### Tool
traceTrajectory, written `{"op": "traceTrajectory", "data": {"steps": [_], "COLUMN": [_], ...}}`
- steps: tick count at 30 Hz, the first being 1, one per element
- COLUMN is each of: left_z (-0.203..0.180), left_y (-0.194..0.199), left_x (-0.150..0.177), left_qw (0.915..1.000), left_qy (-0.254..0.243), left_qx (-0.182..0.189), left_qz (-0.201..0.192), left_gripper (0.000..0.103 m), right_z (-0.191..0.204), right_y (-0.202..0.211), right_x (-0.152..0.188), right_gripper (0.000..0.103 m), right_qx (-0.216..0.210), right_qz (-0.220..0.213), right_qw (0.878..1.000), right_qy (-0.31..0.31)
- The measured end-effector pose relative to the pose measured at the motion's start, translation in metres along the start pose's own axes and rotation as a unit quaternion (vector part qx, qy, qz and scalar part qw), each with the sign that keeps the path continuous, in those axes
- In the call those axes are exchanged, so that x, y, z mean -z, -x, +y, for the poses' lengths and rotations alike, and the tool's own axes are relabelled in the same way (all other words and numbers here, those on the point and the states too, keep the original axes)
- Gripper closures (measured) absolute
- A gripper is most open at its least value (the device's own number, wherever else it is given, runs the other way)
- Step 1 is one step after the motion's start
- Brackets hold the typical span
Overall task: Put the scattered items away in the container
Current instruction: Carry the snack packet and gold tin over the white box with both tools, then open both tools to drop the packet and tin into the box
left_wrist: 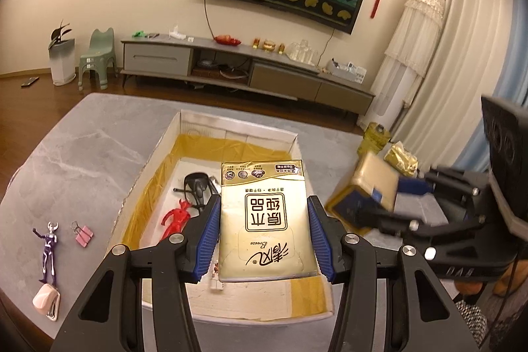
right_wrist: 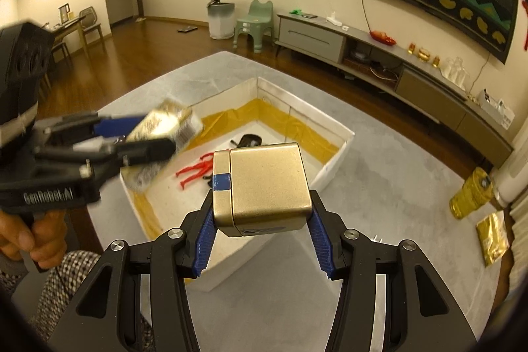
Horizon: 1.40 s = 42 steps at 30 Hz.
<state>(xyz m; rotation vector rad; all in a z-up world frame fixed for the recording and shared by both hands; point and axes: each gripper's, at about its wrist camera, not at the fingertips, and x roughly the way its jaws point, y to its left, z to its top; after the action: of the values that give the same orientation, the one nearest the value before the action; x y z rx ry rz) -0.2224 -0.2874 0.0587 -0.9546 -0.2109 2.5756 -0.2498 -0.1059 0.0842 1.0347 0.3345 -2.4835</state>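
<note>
— Fingers (left_wrist: 211, 236) of the left gripper (left_wrist: 264, 236): what did they hold?
— They were clamped on a tissue pack (left_wrist: 265, 220), held over the white box (left_wrist: 158, 150) on the grey surface (left_wrist: 82, 147).
— And the right gripper (right_wrist: 262, 233)?
— It was clamped on a gold cube box (right_wrist: 267, 187) above the container's near edge. Inside lay a red figure (left_wrist: 176, 218) and sunglasses (left_wrist: 196, 187). A purple figure (left_wrist: 49, 248) and pink binder clip (left_wrist: 84, 235) lay outside, left of it.
</note>
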Motion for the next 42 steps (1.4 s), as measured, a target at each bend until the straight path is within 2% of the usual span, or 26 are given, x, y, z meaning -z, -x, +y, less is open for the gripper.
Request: {"op": "traceTrajectory", "data": {"steps": [11, 20, 27, 33, 35, 42], "left_z": [0.0, -0.016, -0.009, -0.005, -0.003, -0.001], "left_y": [-0.036, -0.061, -0.076, -0.087, -0.088, -0.08], "left_x": [0.017, 0.024, 0.028, 0.031, 0.032, 0.033], "left_qw": [0.9982, 0.995, 0.9927, 0.9907, 0.9909, 0.9913], "left_qy": [-0.006, -0.031, -0.022, -0.018, -0.014, -0.013], "left_qx": [0.018, 0.028, 0.025, 0.024, 0.02, 0.021], "left_qz": [0.057, 0.091, 0.116, 0.133, 0.133, 0.129], "left_gripper": [0.051, 0.051, 0.051, 0.048, 0.043, 0.043], "right_z": [-0.016, -0.026, -0.034, -0.046, -0.05, -0.056], "right_y": [-0.036, -0.084, -0.126, -0.158, -0.163, -0.165], "right_x": [-0.041, -0.063, -0.073, -0.077, -0.076, -0.07], "right_gripper": [0.049, 0.049, 0.049, 0.049, 0.049, 0.049], "right_qx": [-0.001, -0.009, 0.006, 0.037, 0.053, 0.043], "right_qz": [0.008, 0.039, 0.067, 0.07, 0.067, 0.073], "right_qw": [1.0, 0.999, 0.998, 0.997, 0.996, 0.996], "right_qy": [-0.007, -0.018, -0.014, -0.011, -0.013, -0.029]}}
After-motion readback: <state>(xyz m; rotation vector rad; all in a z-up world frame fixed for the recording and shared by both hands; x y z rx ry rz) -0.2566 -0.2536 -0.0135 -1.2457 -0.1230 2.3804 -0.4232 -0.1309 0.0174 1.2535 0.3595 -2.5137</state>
